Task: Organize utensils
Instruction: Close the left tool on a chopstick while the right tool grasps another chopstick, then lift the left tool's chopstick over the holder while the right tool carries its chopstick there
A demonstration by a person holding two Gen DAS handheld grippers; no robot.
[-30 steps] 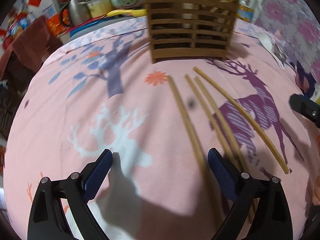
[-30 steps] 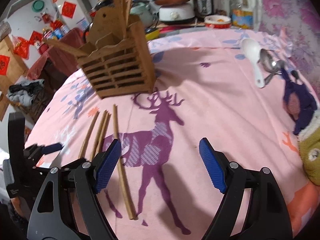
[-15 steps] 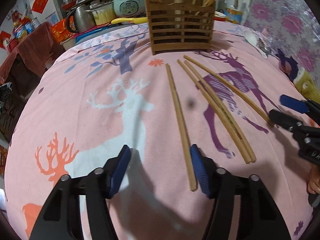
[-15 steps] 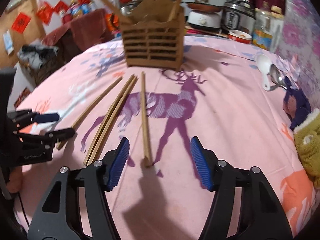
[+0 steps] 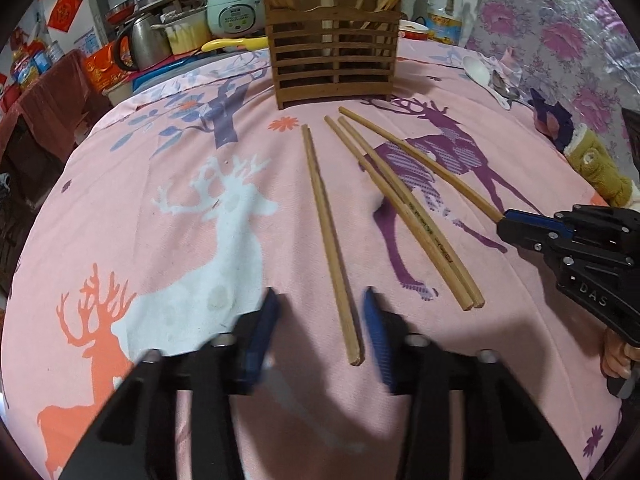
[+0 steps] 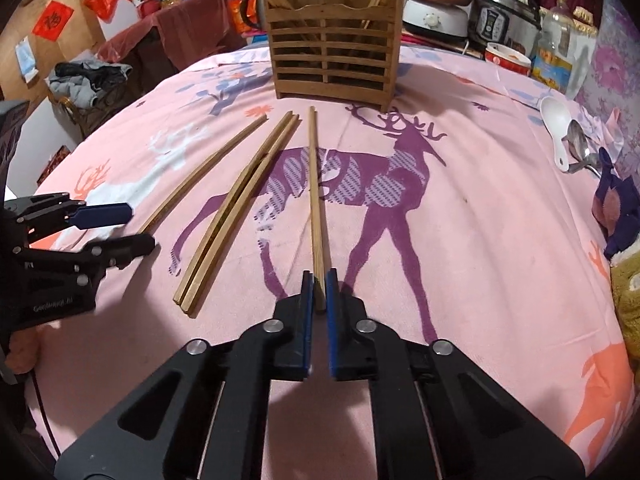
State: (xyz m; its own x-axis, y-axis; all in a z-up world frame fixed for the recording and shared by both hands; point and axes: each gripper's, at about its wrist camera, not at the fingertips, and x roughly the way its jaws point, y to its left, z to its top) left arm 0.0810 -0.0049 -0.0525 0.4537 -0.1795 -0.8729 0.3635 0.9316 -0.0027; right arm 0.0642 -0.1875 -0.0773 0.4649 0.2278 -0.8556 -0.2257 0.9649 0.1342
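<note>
Several wooden chopsticks lie on the pink deer-print cloth (image 5: 160, 240) in front of a slatted wooden utensil holder (image 5: 334, 62), which shows in the right wrist view too (image 6: 334, 60) with chopsticks standing in it. My right gripper (image 6: 319, 280) is shut on the near end of the rightmost chopstick (image 6: 316, 184), which rests on the cloth. My left gripper (image 5: 320, 320) is open, its blurred jaws either side of the near end of the leftmost chopstick (image 5: 326, 220). A pair of chopsticks (image 5: 400, 208) lies between the two.
A white spoon (image 6: 556, 128) and a metal spoon (image 6: 580, 148) lie at the far right. A stuffed toy (image 6: 624, 240) sits at the right edge. Kettle, rice cookers and bottles stand behind the holder.
Both grippers have drawn back to the chopsticks' near ends. The right jaws closed on the rightmost chopstick. The left jaws narrowed around the leftmost one.
</note>
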